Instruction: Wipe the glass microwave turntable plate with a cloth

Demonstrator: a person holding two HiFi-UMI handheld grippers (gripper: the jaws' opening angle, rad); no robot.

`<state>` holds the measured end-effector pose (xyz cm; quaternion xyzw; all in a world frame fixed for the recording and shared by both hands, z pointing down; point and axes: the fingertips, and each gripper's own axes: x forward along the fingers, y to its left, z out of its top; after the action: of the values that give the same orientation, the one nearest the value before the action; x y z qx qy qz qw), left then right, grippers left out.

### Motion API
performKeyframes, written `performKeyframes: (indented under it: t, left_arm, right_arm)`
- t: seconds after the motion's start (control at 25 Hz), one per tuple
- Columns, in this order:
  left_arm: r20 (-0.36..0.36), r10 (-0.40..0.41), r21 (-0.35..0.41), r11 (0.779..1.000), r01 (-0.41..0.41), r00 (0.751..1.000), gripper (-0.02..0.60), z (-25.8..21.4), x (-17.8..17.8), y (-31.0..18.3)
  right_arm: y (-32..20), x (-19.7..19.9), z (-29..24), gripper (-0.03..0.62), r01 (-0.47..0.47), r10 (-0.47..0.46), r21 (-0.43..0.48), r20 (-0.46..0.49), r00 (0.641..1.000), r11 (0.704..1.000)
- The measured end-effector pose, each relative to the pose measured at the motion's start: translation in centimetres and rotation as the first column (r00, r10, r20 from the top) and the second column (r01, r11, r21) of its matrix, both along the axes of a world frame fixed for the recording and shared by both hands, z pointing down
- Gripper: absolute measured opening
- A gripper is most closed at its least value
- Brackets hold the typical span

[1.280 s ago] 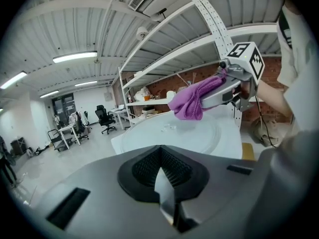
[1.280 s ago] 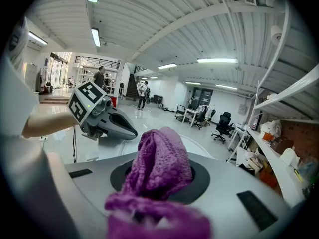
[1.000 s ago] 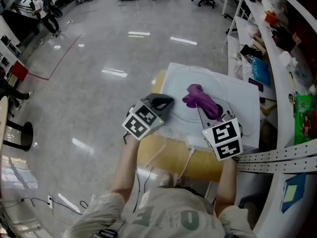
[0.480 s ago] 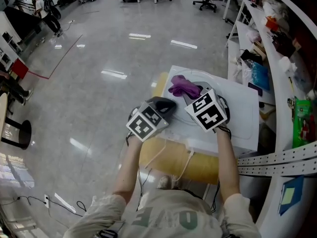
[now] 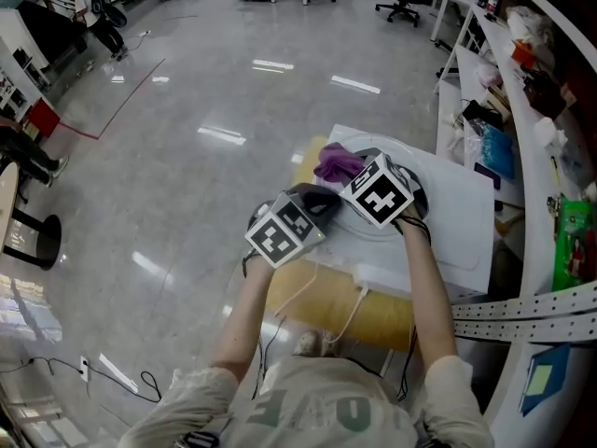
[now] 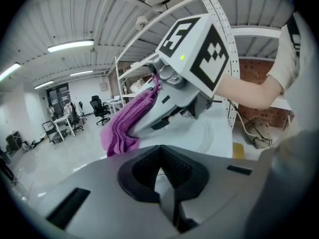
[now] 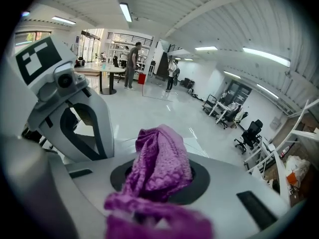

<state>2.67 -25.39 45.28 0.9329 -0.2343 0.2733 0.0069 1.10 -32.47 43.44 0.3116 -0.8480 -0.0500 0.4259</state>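
Both arms reach forward, the grippers close together. The left gripper (image 5: 312,199) has its jaws together; the right gripper (image 5: 349,174) clamps a cloth (image 5: 334,161).

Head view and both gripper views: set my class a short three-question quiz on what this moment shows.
1. True or false: the right hand-held gripper is shut on the purple cloth.
2. In the head view, the cloth is over which part of the glass plate? A near-right, B far-left, C nowhere near it.
3. Fill in: the plate lies on a ___ board.
Key: 1 true; 2 B; 3 white.
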Motion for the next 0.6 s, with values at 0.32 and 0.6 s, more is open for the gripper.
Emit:
performKeyframes:
  t: [0.32, 0.6]
  left_arm:
    - [-0.005, -0.006, -0.001, 1.0, 0.006, 1.0, 0.002, 0.1, 0.0, -0.1]
    - [-0.009, -0.017, 0.01, 1.0, 0.017, 1.0, 0.002, 0.0, -0.3, -0.2]
  right_arm:
    - [-4.7, 4.7, 0.0, 0.049, -0.18, 0.182, 0.044, -0.023, 0.983, 0.983]
    - [-5.2, 10.6, -0.6, 0.049, -0.333, 0.336, 0.078, -0.037, 0.941, 0.94]
